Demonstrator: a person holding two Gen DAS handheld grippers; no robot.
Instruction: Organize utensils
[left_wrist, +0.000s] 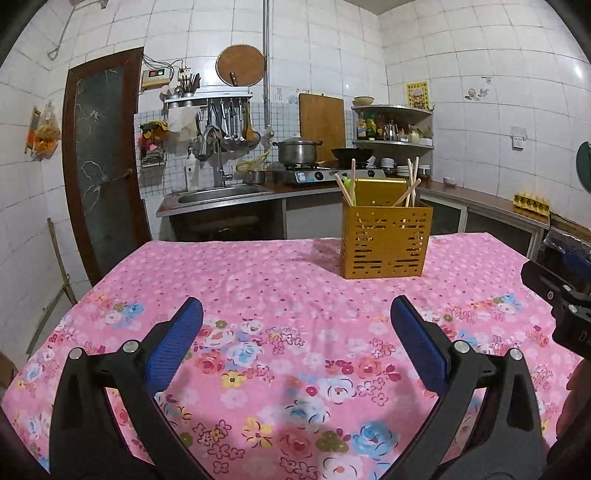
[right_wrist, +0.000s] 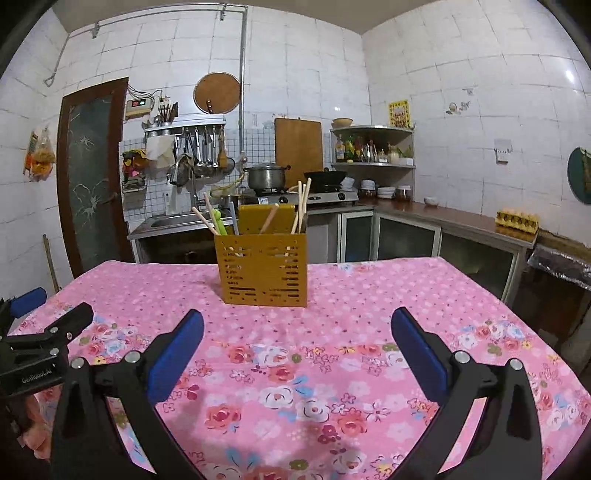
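Note:
A yellow slotted utensil holder (left_wrist: 386, 240) (right_wrist: 263, 269) stands at the far side of the table. Wooden chopsticks (left_wrist: 413, 181) (right_wrist: 303, 205) and a green utensil (left_wrist: 349, 190) (right_wrist: 218, 221) stick out of it. My left gripper (left_wrist: 297, 314) hovers open above the cloth, well short of the holder, nothing between its blue pads (left_wrist: 177, 343). My right gripper (right_wrist: 297, 325) is open too and empty, facing the holder from the near side. Each gripper shows at the edge of the other's view: the right gripper (left_wrist: 561, 306), the left gripper (right_wrist: 40, 339).
The table wears a pink floral cloth (left_wrist: 280, 295) (right_wrist: 351, 314). Behind it runs a kitchen counter with a sink (left_wrist: 218, 194), a pot on a stove (left_wrist: 297, 151) and a corner shelf of bottles (left_wrist: 391, 127). A dark door (left_wrist: 99, 162) is at left.

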